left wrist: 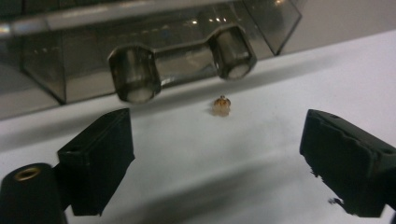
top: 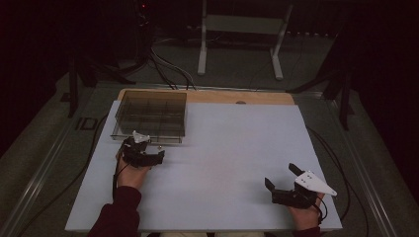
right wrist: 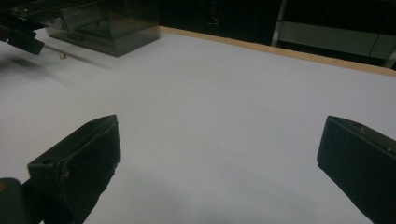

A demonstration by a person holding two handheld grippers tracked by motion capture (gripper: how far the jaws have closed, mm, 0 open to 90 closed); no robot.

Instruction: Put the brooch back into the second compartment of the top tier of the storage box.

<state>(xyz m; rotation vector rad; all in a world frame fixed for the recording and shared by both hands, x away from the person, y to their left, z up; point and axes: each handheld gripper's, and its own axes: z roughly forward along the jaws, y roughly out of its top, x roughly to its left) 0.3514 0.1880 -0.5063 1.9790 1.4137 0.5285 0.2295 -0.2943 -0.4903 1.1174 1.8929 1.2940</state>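
The left gripper (left wrist: 217,154) is hovering low over the white table (top: 227,163), jaws spread wide with nothing between them. A small amber bead (left wrist: 221,104) is lying on the white surface just ahead of those jaws, right beside the front latch of the smoky clear compartment box (top: 150,116). The right gripper (right wrist: 219,163) is sitting well apart near the table's front right, jaws gaping and gripping nothing.

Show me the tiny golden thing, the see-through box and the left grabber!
tiny golden thing (left wrist: 221,104): left gripper view, its middle.
see-through box (top: 150,114): high view, its divided inside.
left gripper (left wrist: 215,158): left gripper view, midway between its jaws.
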